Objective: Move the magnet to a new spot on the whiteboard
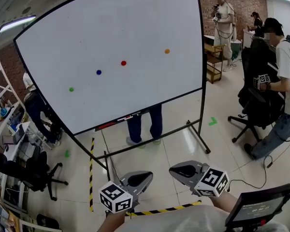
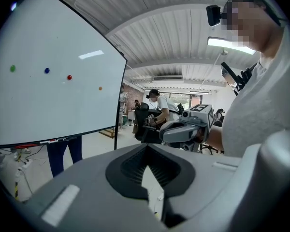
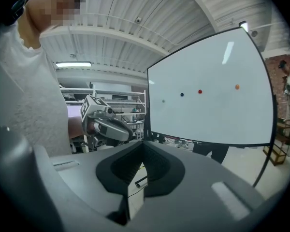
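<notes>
While both grippers hang low in front of me, the fingers (image 2: 128,168) of my left gripper (image 2: 147,148) meet at their tips with nothing between them. Those of my right gripper (image 3: 142,144) are pressed together the same way, also empty. Both are well apart from the whiteboard (image 1: 111,33). Four magnets cling to it in a line rising to the right: green magnet (image 1: 71,89), blue magnet (image 1: 98,72), red magnet (image 1: 123,63), orange magnet (image 1: 167,51). Which one is mine to move I cannot tell. The board's top edge is cut off in the head view. The items on its ledge (image 1: 117,120) are too small to make out. A person behind it is hidden but for the legs (image 1: 144,124).
</notes>
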The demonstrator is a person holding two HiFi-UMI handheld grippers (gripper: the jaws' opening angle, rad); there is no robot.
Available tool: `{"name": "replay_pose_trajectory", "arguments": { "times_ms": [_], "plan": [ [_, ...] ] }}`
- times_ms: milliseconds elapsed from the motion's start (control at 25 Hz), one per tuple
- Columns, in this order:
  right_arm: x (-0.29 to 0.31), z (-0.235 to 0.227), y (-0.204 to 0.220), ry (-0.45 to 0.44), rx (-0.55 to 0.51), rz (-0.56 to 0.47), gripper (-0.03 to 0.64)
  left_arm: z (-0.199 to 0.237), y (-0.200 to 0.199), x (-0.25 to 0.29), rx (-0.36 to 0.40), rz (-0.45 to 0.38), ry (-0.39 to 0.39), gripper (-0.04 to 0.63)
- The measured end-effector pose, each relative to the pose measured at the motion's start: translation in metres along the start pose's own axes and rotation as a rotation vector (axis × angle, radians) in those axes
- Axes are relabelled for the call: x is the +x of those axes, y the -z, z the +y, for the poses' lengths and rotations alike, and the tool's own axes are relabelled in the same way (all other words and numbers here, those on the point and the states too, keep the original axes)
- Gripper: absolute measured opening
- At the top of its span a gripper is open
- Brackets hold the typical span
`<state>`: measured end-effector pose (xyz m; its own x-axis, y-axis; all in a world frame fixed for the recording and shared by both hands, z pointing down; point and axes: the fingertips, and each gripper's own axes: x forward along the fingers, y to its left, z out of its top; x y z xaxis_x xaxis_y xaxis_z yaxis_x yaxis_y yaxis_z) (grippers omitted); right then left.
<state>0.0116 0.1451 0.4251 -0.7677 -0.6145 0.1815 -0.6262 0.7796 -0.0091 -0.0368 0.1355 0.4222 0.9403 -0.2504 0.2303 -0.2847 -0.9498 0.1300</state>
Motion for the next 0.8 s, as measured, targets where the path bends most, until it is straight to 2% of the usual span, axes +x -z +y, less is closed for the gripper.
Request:
{"name": "replay_pose_trajectory", "arguments": {
  "times_ms": [200,800],
  "plan": [
    [0.002,0.000,-0.002,-0.009,-0.003,-0.001,0.005,-0.007,-0.004,0.004,0.022,0.007,0.023,-0.012],
    [0.007,0.000,-0.005,-0.027,-0.017,0.005,0.005,-0.010,-0.014,0.002,0.052,0.004,0.025,-0.012]
  ]
}}
